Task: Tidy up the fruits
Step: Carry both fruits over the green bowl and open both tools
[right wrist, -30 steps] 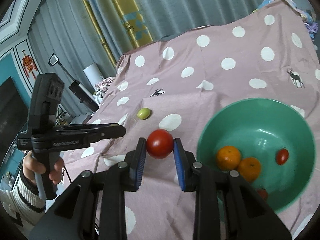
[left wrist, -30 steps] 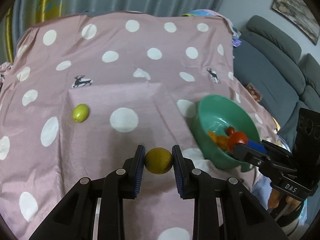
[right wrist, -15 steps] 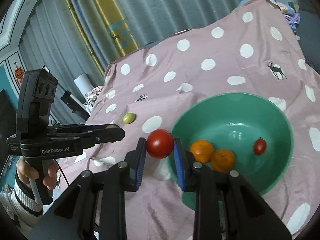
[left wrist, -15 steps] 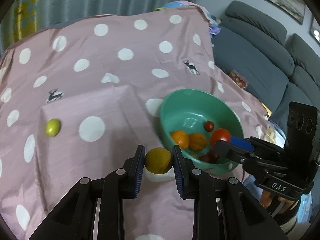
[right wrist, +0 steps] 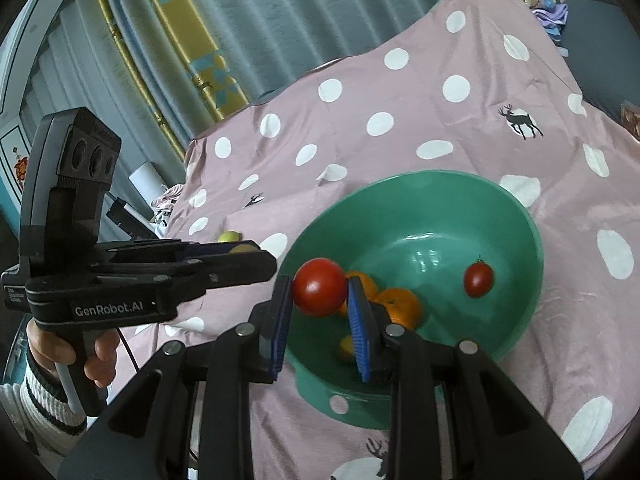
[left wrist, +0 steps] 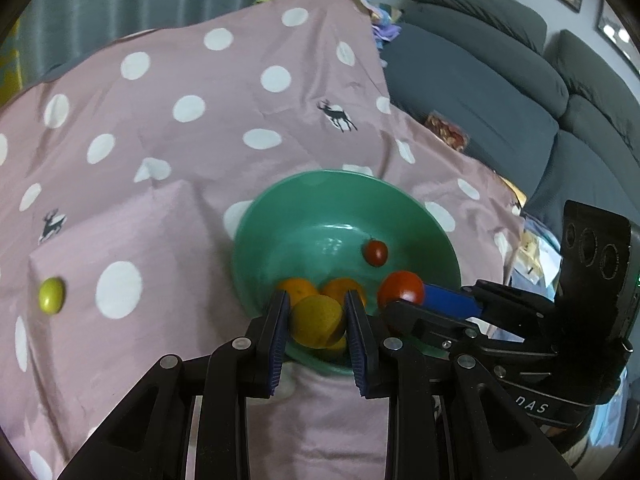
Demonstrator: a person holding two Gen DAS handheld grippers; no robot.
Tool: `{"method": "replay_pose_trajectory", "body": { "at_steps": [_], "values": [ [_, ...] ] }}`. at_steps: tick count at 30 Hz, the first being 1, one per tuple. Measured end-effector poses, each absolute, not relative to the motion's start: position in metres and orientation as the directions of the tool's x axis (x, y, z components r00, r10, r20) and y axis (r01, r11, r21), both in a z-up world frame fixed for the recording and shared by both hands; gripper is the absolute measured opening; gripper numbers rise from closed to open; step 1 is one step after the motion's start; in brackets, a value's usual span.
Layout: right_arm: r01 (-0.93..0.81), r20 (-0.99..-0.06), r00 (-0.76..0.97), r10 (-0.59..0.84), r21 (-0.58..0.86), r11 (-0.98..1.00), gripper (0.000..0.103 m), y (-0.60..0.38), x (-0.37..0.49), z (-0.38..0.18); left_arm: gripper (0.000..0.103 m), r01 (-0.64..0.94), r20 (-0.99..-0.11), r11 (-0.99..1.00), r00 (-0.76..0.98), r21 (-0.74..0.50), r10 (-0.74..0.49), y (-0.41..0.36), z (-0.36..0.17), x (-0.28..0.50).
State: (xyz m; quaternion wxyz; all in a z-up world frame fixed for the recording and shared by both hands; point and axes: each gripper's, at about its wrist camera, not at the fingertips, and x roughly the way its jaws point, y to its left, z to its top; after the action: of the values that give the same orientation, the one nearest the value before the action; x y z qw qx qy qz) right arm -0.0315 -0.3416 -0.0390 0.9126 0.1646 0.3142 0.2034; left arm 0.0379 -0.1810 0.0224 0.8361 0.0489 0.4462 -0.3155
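A: Take the green bowl (left wrist: 436, 216) as the reference. Nearest us, the left hand-held gripper (left wrist: 317, 322) is clamped on a yellow-green fruit (left wrist: 316, 320), and that fruit sits over the bowl's near rim, not yet over its middle.

B: And the right hand-held gripper (right wrist: 320, 290)?

A: Clamped on the red tomato (right wrist: 319, 286), also above the near rim, just to the side of the left one. Seen from the left wrist, the tomato (left wrist: 401, 290) is right beside the yellow-green fruit, so the two tools are crowding each other.

B: So which one lets go first?

A: I'd say one at a time. Push each a little further over the bowl's hollow, drop low, then part the jaws slowly. Just past the rim lie two oranges (right wrist: 394, 306) and a small yellowish fruit (right wrist: 346, 347); a high release could bounce off them and roll out.

B: Is there a softer spot?

A: Toward the far side of the bowl's floor, only a cherry tomato (right wrist: 478, 279) lies there, well apart from the oranges. That bare patch looks the safer landing.

B: Anything left outside?

A: Yes, a small green fruit (left wrist: 51, 295) rests on the polka-dot cloth (left wrist: 192, 160) covering the surface, well apart from the bowl on its left. It probably comes next.
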Motion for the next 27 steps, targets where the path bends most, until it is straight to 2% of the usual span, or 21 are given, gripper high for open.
{"method": "replay_pose_trajectory", "body": {
  "at_steps": [27],
  "values": [
    [-0.214,-0.542,0.725,0.425,0.408,0.887,0.03,-0.356,-0.031,-0.047,0.028,0.596,-0.825,0.781,0.338,-0.185,-0.454,-0.208,-0.004,0.048]
  ]
}}
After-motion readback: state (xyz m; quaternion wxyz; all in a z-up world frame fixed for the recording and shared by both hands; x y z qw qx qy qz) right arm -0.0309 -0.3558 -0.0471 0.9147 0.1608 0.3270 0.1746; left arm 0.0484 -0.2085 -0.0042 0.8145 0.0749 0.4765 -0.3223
